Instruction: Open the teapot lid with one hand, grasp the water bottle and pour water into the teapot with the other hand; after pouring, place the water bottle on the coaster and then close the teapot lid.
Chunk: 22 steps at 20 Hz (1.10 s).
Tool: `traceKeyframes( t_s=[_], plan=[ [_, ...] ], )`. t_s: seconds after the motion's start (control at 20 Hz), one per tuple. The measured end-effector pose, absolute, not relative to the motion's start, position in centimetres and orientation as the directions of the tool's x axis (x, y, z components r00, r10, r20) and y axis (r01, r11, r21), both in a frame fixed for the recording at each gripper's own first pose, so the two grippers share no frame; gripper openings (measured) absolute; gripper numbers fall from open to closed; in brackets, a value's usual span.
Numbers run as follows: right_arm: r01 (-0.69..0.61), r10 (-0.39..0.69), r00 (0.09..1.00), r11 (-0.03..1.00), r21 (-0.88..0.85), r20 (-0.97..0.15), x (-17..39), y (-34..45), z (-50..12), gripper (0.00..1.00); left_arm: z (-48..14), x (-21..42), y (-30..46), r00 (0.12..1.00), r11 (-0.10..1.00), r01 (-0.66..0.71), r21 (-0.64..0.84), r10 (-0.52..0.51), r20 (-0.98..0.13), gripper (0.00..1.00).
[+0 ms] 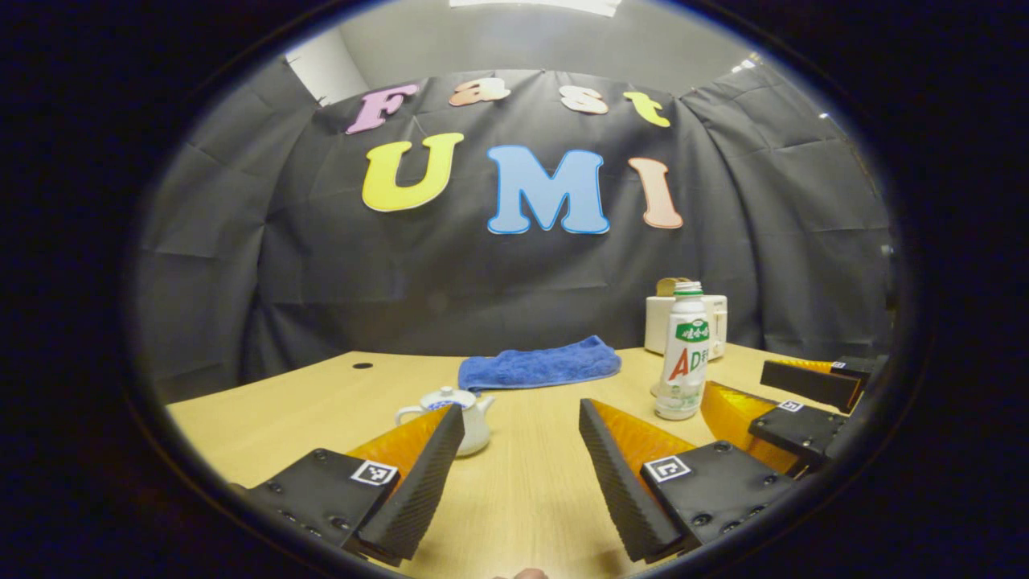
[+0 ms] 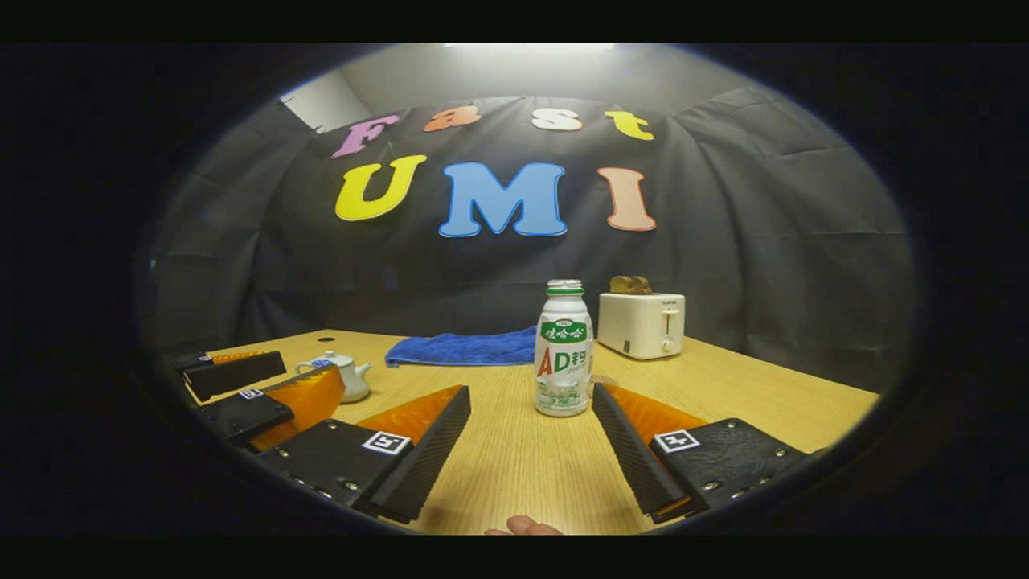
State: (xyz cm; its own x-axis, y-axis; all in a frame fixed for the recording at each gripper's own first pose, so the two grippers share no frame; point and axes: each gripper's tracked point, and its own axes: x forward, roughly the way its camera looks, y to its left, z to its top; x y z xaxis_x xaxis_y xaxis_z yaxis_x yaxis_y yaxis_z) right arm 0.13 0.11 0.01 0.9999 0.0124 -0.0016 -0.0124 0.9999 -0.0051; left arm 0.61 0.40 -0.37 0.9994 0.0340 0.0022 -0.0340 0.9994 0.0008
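Observation:
A small white teapot with its lid on sits on the wooden table, just beyond the left finger of my left gripper, which is open with nothing in it. The same teapot appears at the left in the right gripper view. A white bottle with a green label stands upright, uncapped, straight ahead of my right gripper, which is open and a short way in front of it. In the left gripper view the bottle stands at the right, with the right gripper beside it.
A folded blue towel lies at the back of the table. A white toaster holding bread stands at the back right. A round coaster edge peeks out just behind the bottle. The left gripper shows at the left.

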Motion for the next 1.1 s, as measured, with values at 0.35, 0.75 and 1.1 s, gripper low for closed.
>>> traceKeyframes(
  t_s=[0.35,0.75,1.1],
  plan=[
    [-0.029,0.030,1.000,1.000,0.009,-0.002,0.3,0.0,-0.1,0.95,-1.5,5.0,5.7,0.995,0.996,-0.090,-0.021,0.088,-0.053,0.96],
    [-0.021,0.021,1.000,1.000,0.018,0.000,0.6,-0.4,0.0,0.94,-0.7,9.9,9.3,0.988,0.990,-0.143,0.000,0.143,-0.061,0.98],
    [-0.017,0.017,1.000,0.999,0.043,-0.001,0.6,-0.8,0.0,0.94,-3.1,13.3,10.3,0.977,0.988,-0.156,0.016,0.156,-0.143,0.98]
  ],
)
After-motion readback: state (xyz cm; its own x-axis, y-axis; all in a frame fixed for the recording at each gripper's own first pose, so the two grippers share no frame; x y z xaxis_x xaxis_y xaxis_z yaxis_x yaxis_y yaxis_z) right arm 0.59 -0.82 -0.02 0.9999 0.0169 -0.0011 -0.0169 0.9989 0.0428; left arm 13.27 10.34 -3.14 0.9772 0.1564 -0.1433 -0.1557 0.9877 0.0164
